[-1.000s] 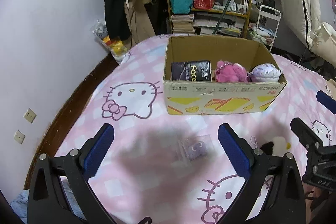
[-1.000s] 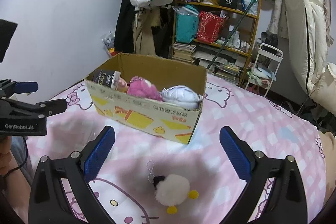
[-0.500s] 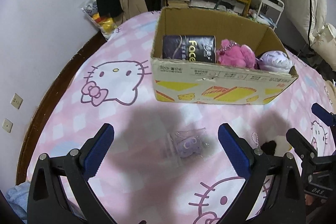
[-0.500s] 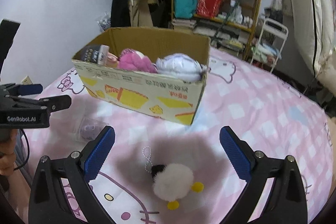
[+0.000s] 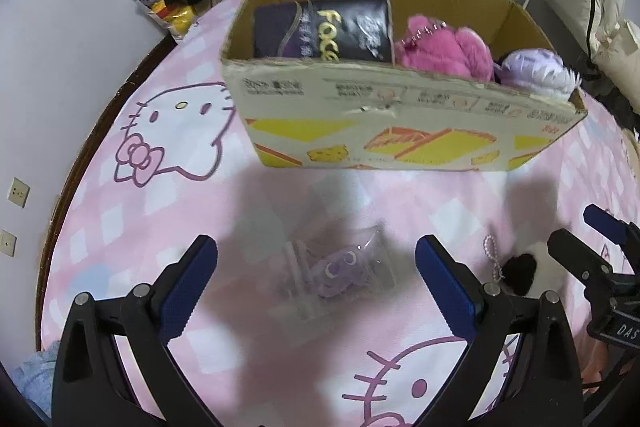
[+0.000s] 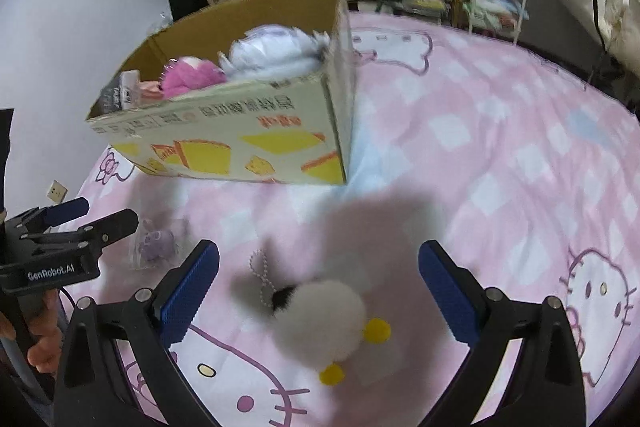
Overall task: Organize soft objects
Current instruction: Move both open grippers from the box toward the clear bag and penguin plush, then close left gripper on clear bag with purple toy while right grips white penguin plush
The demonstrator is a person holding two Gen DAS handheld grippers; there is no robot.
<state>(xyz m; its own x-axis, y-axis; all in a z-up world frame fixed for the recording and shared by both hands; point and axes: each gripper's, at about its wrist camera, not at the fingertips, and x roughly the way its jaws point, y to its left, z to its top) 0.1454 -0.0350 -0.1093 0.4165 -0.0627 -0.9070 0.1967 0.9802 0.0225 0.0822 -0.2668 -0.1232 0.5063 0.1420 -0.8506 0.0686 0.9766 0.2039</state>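
Both grippers' fingers gape wide: left gripper (image 5: pixel 316 283) straddles the bagged purple toy (image 5: pixel 340 269), right gripper (image 6: pixel 318 287) the white plush (image 6: pixel 324 311).

dark pack (image 5: pixel 320 31) in the box (image 5: pixel 400 119): yellow letters "face". left gripper (image 6: pixel 52 247), seen from the right wrist: white "genrobot.ai" on its body. right gripper (image 5: pixel 612 291), seen from the left wrist: "das", cut off at the frame edge. print on the box wall: too blurred to read.
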